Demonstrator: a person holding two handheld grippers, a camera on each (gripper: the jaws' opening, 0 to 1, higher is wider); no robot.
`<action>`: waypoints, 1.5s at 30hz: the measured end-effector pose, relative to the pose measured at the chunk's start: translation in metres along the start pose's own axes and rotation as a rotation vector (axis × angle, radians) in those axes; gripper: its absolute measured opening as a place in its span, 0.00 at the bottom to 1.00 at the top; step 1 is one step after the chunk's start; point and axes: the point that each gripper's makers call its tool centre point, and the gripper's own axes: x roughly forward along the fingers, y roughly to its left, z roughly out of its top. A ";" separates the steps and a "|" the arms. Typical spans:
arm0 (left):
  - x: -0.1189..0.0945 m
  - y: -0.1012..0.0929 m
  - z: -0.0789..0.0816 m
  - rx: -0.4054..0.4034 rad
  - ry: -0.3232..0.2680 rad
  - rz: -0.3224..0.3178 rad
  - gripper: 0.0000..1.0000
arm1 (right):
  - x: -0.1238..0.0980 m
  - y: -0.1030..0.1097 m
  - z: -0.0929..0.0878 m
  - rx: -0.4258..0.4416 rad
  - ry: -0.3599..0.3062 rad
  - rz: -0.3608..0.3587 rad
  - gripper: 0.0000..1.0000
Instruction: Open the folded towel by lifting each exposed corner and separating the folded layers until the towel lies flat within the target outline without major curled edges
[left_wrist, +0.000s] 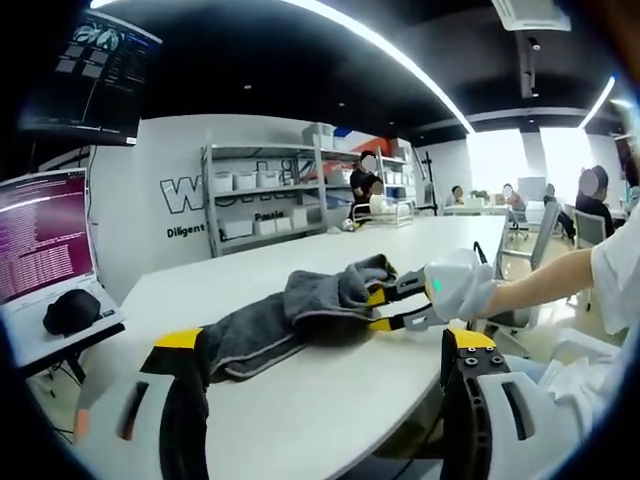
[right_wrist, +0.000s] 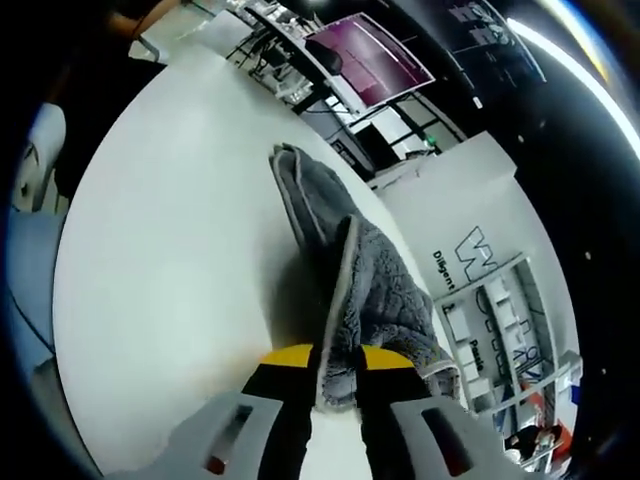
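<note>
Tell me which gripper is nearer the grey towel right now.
Right. The right gripper has its jaws clamped on a raised fold of the grey towel. The left gripper hangs open over the white table, short of the towel's near end.

Long white table (left_wrist: 330, 380) with a smooth, glossy top and a rounded end, stretching away toward a bright office area. Grey towel (left_wrist: 290, 320) on it near the middle, folded lengthwise and rumpled, one end flat on the surface, the other end raised off it. Same white table (right_wrist: 170, 250) in the right gripper view, its curved edge visible, with the grey towel (right_wrist: 330, 240) lying across it and casting a soft shadow alongside.
</note>
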 end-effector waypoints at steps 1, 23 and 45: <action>0.000 0.000 0.000 0.000 0.001 0.000 0.95 | 0.000 -0.001 0.000 0.000 -0.003 0.001 0.06; -0.001 0.003 -0.005 -0.009 0.018 0.005 0.94 | -0.030 -0.126 0.025 -0.004 -0.014 -0.169 0.01; -0.001 0.005 -0.007 -0.010 0.032 0.003 0.94 | -0.061 -0.214 0.024 -0.084 0.063 -0.285 0.01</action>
